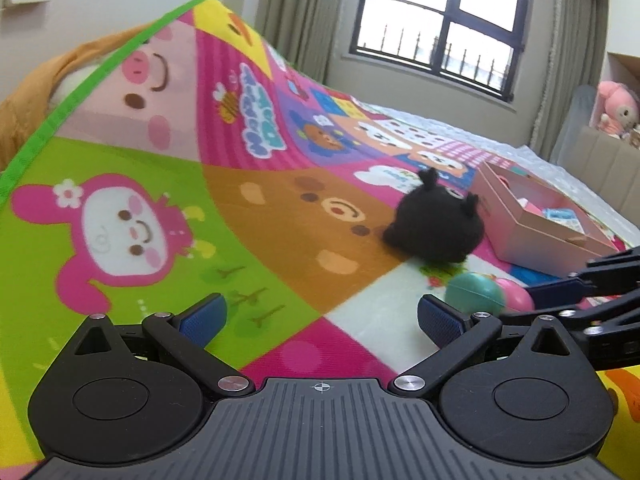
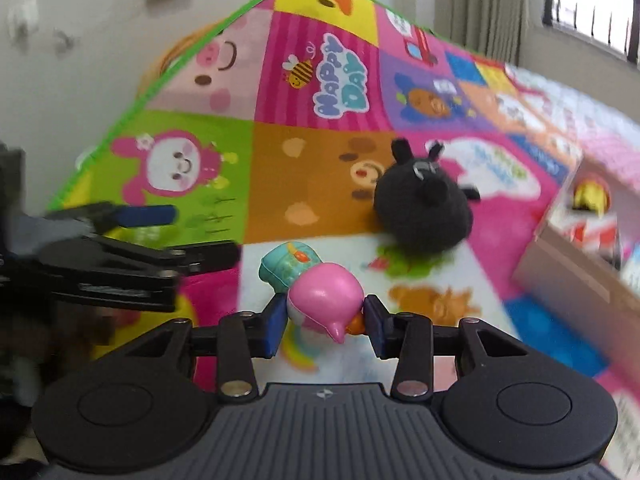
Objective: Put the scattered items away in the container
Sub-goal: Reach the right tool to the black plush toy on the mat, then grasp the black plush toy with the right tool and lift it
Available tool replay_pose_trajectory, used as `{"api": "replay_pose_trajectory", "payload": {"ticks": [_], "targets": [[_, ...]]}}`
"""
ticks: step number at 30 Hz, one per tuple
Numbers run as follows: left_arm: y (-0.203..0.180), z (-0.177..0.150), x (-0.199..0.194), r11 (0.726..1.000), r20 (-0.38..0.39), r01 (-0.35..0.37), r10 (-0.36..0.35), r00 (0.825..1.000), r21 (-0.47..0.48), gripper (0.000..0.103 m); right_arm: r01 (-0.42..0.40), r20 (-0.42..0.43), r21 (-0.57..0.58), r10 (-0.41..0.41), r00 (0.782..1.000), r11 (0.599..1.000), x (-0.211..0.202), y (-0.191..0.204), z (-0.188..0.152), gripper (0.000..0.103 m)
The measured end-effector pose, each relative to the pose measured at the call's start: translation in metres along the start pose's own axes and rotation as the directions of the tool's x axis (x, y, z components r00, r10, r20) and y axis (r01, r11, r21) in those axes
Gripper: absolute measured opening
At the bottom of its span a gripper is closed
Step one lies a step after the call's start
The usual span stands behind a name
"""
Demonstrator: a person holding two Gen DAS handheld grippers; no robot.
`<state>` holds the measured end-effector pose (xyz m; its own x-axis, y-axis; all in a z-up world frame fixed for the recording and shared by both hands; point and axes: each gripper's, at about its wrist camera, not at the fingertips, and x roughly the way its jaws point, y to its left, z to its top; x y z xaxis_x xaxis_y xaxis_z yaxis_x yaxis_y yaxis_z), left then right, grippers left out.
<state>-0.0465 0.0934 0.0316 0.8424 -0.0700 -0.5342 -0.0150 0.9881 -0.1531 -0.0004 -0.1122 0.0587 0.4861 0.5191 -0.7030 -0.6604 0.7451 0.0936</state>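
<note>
A pink penguin-like toy (image 2: 326,298) lies on the colourful play mat (image 2: 320,152), and the blue pads of my right gripper (image 2: 325,322) touch it on both sides. A teal toy (image 2: 288,266) rests against it just behind. Farther back sits a black plush (image 2: 424,208). The pink box (image 2: 568,268) with several items inside stands to the right. In the left wrist view my left gripper (image 1: 322,320) hangs open over the mat with nothing between its fingers. Ahead to its right are the teal toy (image 1: 474,292), the pink toy (image 1: 516,294), the black plush (image 1: 434,224) and the box (image 1: 532,220).
The mat covers a bed and rises over an orange pillow (image 1: 36,92) at the back left. A wall and a window (image 1: 436,12) stand behind. A pink plush (image 1: 618,108) sits on a ledge at the far right. My left gripper (image 2: 192,236) is left of the toys.
</note>
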Motion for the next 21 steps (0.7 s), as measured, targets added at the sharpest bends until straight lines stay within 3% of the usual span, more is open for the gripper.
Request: {"api": "replay_pose_trajectory", "payload": {"ticks": [3, 9, 10, 13, 16, 18, 20, 21], "targets": [[-0.01, -0.004, 0.007, 1.0, -0.02, 0.018, -0.018, 1.0, 0.018, 0.103, 0.041, 0.023, 0.002, -0.041, 0.999, 0.999, -0.011, -0.006, -0.008, 0.044], [-0.015, -0.01, 0.009, 0.999, -0.036, 0.018, -0.017, 0.999, 0.031, 0.103, 0.104, 0.122, -0.028, -0.1, 0.987, 0.994, -0.013, -0.009, 0.01, 0.062], [-0.013, -0.01, 0.009, 1.0, -0.037, 0.014, -0.013, 0.999, 0.027, 0.103, 0.127, 0.14, -0.039, -0.12, 0.983, 0.991, -0.009, -0.008, 0.016, 0.069], [-0.01, -0.01, 0.007, 1.0, -0.035, 0.011, -0.01, 0.999, 0.024, 0.103, 0.225, 0.183, -0.06, -0.211, 0.96, 0.973, 0.017, -0.011, 0.039, 0.075], [-0.007, -0.011, 0.004, 1.0, -0.037, 0.01, -0.01, 0.999, 0.022, 0.103, 0.265, 0.136, -0.048, -0.257, 0.957, 0.963, 0.054, -0.022, 0.061, 0.08], [-0.005, -0.011, 0.003, 1.0, -0.042, 0.011, -0.01, 0.999, 0.022, 0.103, 0.288, 0.089, -0.046, -0.283, 0.955, 0.957, 0.079, -0.029, 0.07, 0.081], [-0.004, -0.011, 0.002, 1.0, -0.044, 0.016, -0.015, 0.999, 0.026, 0.103, 0.284, 0.066, -0.044, -0.281, 0.957, 0.958, 0.09, -0.036, 0.074, 0.064], [-0.004, -0.011, 0.002, 0.999, -0.045, 0.019, -0.018, 0.999, 0.03, 0.103, 0.27, 0.065, -0.024, -0.268, 0.961, 0.963, 0.087, -0.038, 0.076, 0.06]]}}
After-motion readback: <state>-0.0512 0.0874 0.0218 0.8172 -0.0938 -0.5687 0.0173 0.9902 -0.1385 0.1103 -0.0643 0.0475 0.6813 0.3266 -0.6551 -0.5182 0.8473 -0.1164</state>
